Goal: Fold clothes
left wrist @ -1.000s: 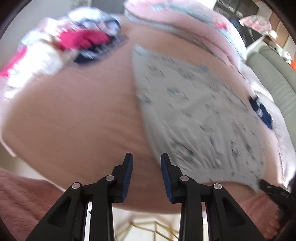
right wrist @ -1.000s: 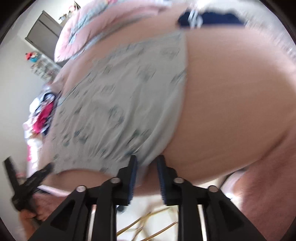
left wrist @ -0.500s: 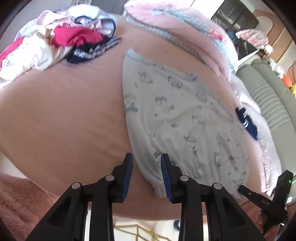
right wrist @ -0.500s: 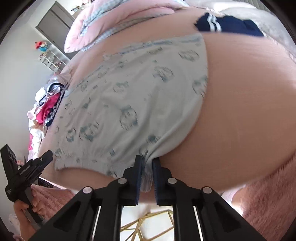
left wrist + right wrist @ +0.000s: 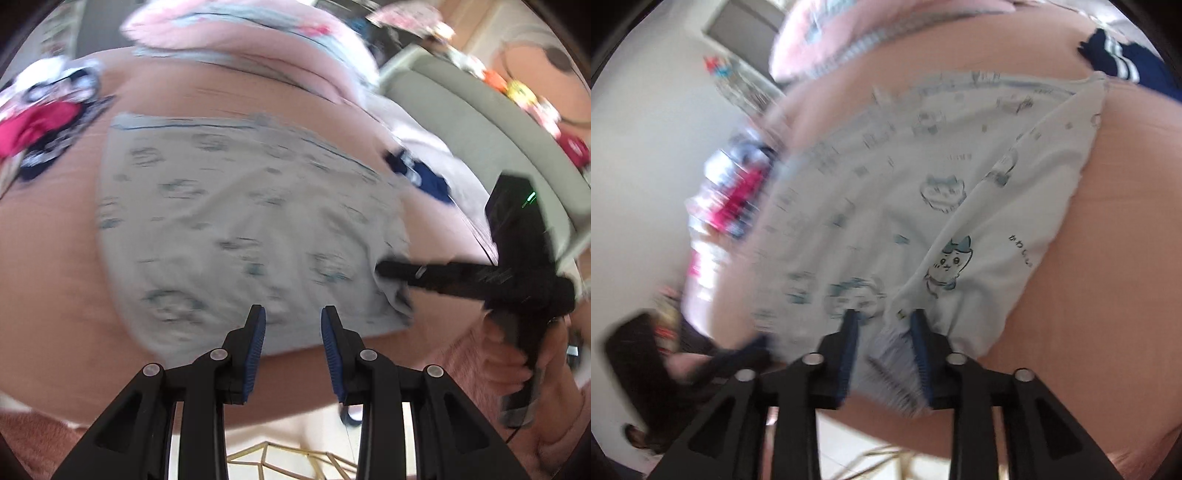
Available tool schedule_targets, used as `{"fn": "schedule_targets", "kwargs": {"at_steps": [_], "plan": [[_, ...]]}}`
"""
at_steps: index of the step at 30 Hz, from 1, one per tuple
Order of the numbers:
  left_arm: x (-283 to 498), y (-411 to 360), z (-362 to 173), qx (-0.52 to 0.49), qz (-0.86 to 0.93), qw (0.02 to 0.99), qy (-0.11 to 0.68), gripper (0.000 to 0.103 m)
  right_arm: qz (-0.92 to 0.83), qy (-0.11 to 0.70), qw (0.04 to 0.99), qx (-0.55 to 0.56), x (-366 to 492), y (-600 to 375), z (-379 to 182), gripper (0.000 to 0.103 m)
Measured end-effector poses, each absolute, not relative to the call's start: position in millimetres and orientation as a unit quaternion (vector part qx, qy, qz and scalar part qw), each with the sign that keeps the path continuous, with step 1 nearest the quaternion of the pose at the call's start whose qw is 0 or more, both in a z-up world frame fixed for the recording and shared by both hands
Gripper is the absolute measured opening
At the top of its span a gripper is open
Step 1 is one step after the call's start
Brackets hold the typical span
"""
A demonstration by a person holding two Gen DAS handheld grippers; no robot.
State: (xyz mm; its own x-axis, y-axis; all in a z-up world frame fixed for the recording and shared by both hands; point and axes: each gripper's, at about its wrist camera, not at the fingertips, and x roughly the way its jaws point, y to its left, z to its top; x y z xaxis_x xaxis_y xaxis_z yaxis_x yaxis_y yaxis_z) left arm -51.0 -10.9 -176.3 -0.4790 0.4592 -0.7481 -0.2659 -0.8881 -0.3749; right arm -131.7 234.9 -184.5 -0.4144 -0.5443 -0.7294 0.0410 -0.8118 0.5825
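A pale blue garment [image 5: 236, 229] printed with small cartoon figures lies spread on a pink bed [image 5: 55, 288]. My left gripper [image 5: 292, 317] is open and empty, just above the garment's near hem. My right gripper [image 5: 884, 321] has the garment's [image 5: 923, 206] near right corner bunched between its fingers and lifts it, so a flap folds over the rest. From the left wrist view the right gripper [image 5: 388, 269] shows at the garment's right edge, held by a hand.
A pile of mixed clothes [image 5: 40, 114] lies at the bed's far left. A pink and blue pillow [image 5: 236, 33] lies at the head. A dark blue striped garment [image 5: 424, 173] lies at the right edge. A grey sofa [image 5: 480, 122] stands beyond.
My right gripper has lifted the garment's corner and carried it inward, and its jaws stand wider around the bunched cloth. My left gripper has moved right along the hem, still open.
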Motion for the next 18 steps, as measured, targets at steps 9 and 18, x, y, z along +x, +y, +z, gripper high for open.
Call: {"fn": "schedule_targets", "kwargs": {"at_steps": [9, 18], "plan": [[-103, 74, -182, -0.507, 0.801, 0.306, -0.086, 0.046, -0.811, -0.292, 0.065, 0.503, -92, 311, -209, 0.039], [-106, 93, -181, -0.518, 0.775, 0.347, -0.104, 0.046, -0.803, -0.317, 0.104, 0.493, -102, 316, -211, 0.039]]}}
